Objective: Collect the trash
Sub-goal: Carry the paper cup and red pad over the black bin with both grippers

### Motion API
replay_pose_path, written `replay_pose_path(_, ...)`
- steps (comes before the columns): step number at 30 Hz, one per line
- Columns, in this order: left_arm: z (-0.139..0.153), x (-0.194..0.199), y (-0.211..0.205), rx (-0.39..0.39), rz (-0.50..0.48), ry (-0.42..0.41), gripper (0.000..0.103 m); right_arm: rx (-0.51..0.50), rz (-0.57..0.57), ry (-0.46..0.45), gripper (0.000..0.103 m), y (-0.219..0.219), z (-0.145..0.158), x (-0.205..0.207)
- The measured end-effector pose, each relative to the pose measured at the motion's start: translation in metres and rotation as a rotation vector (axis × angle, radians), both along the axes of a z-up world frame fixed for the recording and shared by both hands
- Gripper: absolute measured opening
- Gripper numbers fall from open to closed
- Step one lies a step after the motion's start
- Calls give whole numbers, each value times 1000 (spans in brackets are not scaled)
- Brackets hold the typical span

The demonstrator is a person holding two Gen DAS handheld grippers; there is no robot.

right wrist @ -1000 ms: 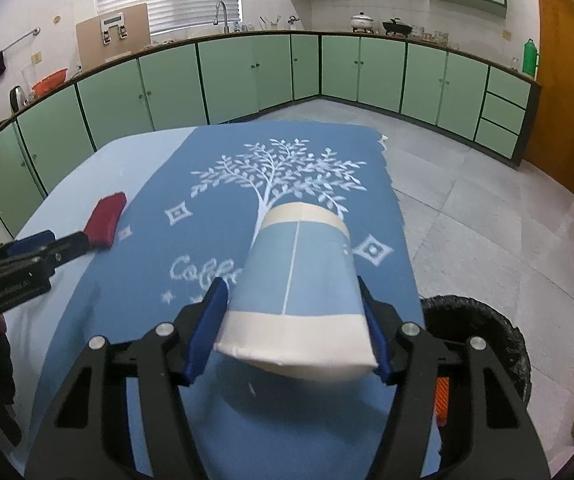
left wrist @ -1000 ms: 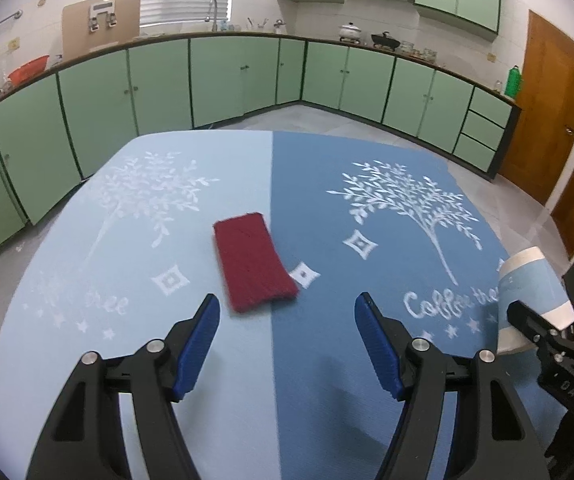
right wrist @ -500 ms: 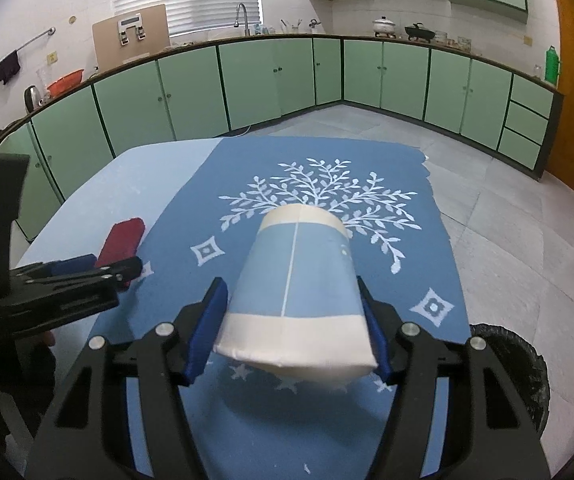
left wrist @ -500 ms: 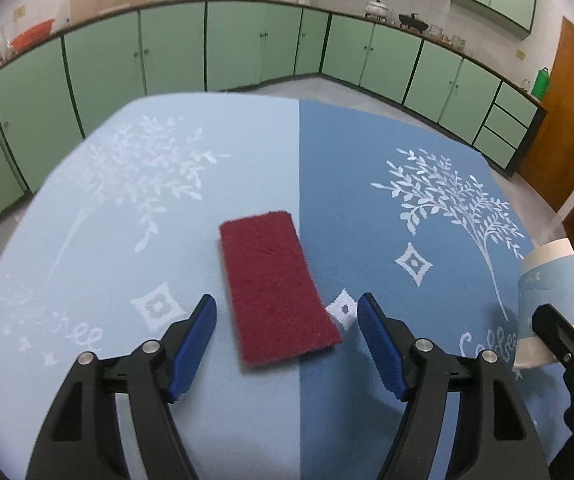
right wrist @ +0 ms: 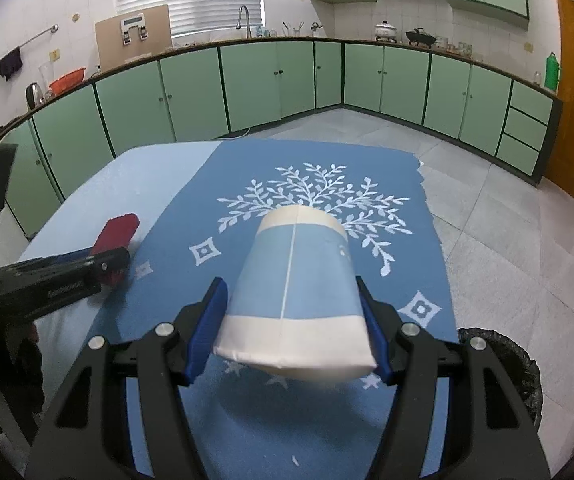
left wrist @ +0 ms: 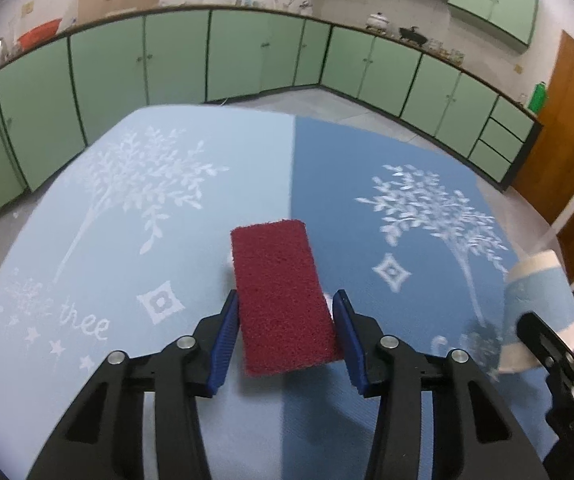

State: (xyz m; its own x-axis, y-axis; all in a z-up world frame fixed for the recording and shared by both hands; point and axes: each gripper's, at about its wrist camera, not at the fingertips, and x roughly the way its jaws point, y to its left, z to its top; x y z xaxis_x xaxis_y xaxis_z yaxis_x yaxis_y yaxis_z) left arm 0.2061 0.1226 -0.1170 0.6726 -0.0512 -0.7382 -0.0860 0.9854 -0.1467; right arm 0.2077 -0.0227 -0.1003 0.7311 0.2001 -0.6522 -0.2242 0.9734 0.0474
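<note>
A dark red scouring pad (left wrist: 281,300) lies flat on the tablecloth where its pale and dark blue halves meet. My left gripper (left wrist: 285,336) straddles the pad's near half. Its jaws are closing, and the blue pads (left wrist: 225,336) touch the pad's long sides. A blue and white paper cup (right wrist: 295,280), squashed at its rim, hangs on its side above the cloth with my right gripper (right wrist: 293,322) shut on it. In the left wrist view the cup (left wrist: 539,304) shows at the right edge. From the right wrist the left gripper (right wrist: 113,266) and the red pad (right wrist: 119,230) are at the left.
The two-tone blue tablecloth (left wrist: 135,240) with white tree prints covers the table. A black-lined trash bin (right wrist: 503,360) stands on the floor off the table's right side. Green kitchen cabinets (right wrist: 247,84) run along the far walls, and a wooden door (left wrist: 571,152) is at the right.
My left gripper has come forward until the red pad lies between its fingers, and its jaws have narrowed onto it. The right gripper still holds the cup.
</note>
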Motion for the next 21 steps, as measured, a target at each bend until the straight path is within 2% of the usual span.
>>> replay_pose_path(7,32,-20,-30,-13,-82,-64,46,50,-31,-24,61,-25,25,-14)
replay_pose_path(12,53,-35,-68,-8,-177,-108,46,65,-67,-49,60,-52,43,-28)
replay_pose_path(21,62,-45,-150,-19,-343,-127,46,61,-159,-69,60,-118,60,-56)
